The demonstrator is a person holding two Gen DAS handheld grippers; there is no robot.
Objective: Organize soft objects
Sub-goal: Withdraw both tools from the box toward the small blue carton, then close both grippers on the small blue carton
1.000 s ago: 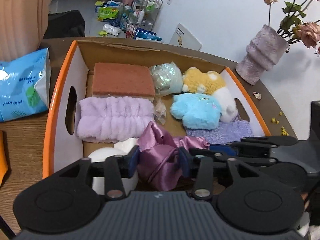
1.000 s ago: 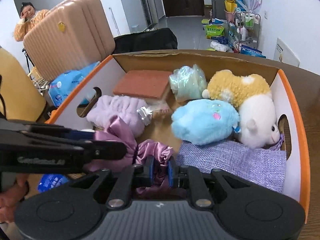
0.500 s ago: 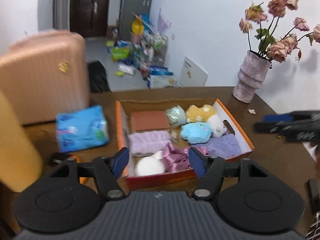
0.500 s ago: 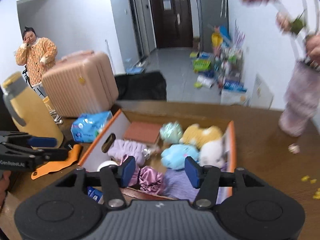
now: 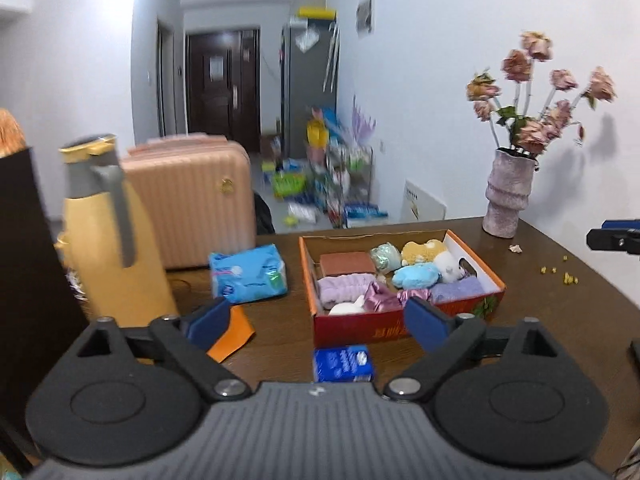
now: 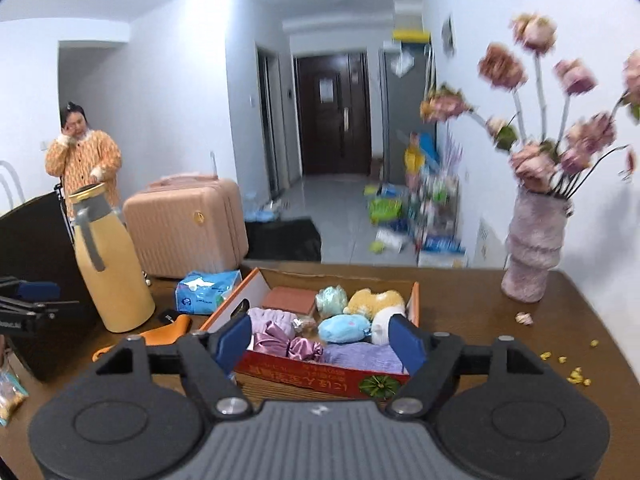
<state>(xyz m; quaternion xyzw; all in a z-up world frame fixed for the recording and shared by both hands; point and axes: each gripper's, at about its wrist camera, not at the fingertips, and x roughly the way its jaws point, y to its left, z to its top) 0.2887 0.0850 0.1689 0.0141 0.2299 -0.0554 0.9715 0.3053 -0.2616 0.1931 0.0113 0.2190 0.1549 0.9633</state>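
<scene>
Sitting in the box [image 5: 486, 276], soft toys; both grippers' jaws spread, empty.

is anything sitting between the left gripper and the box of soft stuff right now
Yes. A small blue packet lies on the table directly between the open left gripper and the box, close to its red front wall. The purple satin scrunchie lies just behind that wall.

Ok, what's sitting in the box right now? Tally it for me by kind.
In the cardboard box:
Plush toys: 3 (yellow, blue, white)
Purple fabric items: 3 (fuzzy band, satin piece, folded cloth)
Brown sponge block: 1
Wrapped green bundle: 1
White round item: 1
Total: 9
</scene>
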